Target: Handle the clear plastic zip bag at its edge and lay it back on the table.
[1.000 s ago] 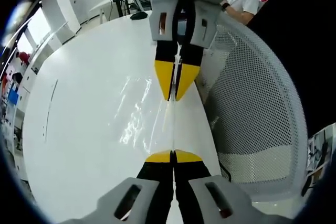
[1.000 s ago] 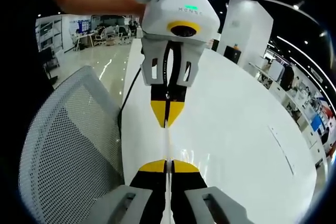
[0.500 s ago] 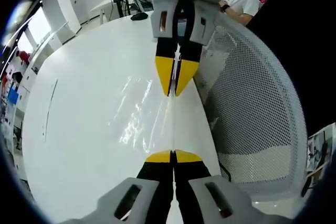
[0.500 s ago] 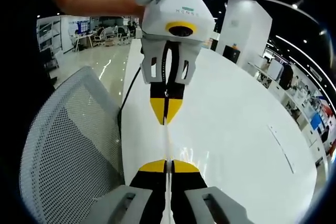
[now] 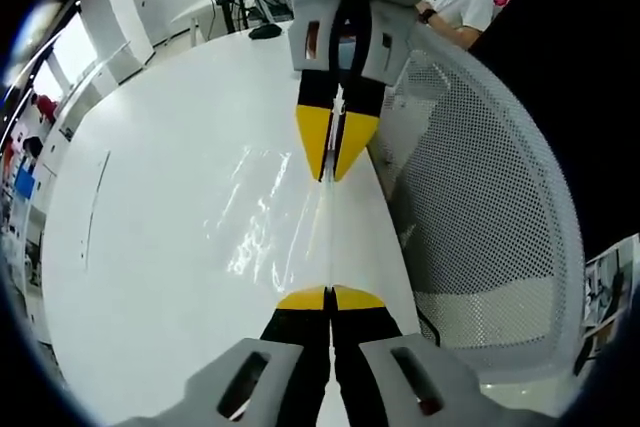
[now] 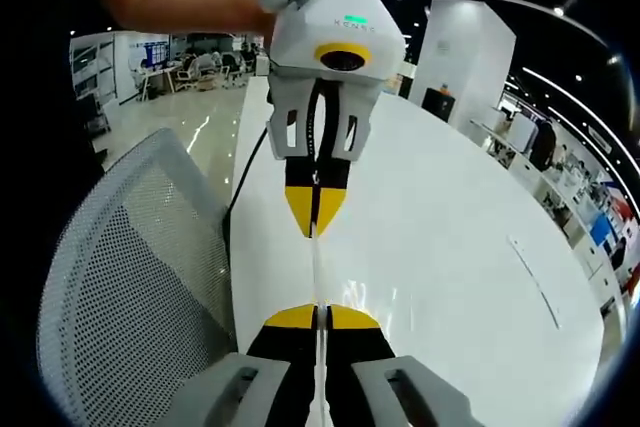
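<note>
i am holding the bag (image 5: 268, 217) by its top edge with both grippers, each one pinched tight on the strip so that no gap shows between the yellow tips. in the left gripper view my left gripper (image 5: 328, 298) is clamping the near end of the edge while the right gripper (image 5: 335, 175) is facing it from across, clamping the far end; in the right gripper view the same pair is reversed, my right gripper (image 6: 321, 316) low in the picture and the left gripper (image 6: 314, 231) opposite, with the strip of the bag (image 6: 317, 267) running taut between them.

the clear film is draping off the strip toward the table (image 5: 150, 277), glinting over the white top, and i cannot tell how much of it is already resting there. the held edge is lying roughly along the table's rim, just beside the mesh chair (image 5: 490, 207) that stands at the table's side.

over the last second the two grippers are drawing very slightly apart: the facing gripper is sitting a touch farther off in both views, and the edge is looking a little straighter for it. nothing else is shifting; both grips are holding as they were.

by my reading this means the bag is being stretched flat, ready to be laid down, and the laying itself is not yet done. the next step would call for lowering both ends evenly and letting go only once the edge is on the table, since a release this near the rim could let the bag slide off toward the chair.
</note>
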Demonstrator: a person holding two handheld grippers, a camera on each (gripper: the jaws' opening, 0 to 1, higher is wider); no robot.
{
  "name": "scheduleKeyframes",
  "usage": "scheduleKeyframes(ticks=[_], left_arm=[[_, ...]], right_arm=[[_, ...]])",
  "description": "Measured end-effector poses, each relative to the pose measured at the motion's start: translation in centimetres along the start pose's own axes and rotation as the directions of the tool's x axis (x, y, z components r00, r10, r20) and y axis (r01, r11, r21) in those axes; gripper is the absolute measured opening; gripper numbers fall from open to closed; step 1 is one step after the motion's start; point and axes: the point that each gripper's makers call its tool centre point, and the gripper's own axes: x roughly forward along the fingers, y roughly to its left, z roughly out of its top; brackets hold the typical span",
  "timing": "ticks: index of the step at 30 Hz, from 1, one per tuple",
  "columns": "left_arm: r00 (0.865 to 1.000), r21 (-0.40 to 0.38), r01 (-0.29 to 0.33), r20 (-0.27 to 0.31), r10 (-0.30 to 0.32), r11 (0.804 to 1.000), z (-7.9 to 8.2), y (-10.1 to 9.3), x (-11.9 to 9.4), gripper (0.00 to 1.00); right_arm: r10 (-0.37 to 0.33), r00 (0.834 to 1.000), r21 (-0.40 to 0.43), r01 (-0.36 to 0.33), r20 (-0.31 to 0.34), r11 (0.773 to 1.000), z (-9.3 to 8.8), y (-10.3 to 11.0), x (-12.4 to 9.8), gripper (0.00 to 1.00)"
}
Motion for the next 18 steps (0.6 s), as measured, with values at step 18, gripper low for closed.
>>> scheduleKeyframes(ticks=[18], left_arm=[[1.0, 0.011, -0.015, -0.003, 0.015, 1.0, -0.27, 0.39, -0.06, 0.0]], right_arm=[[-0.009, 1.0, 0.008, 0.009, 0.005, 1.0, -0.37, -0.22, -0.37, 0.0]])
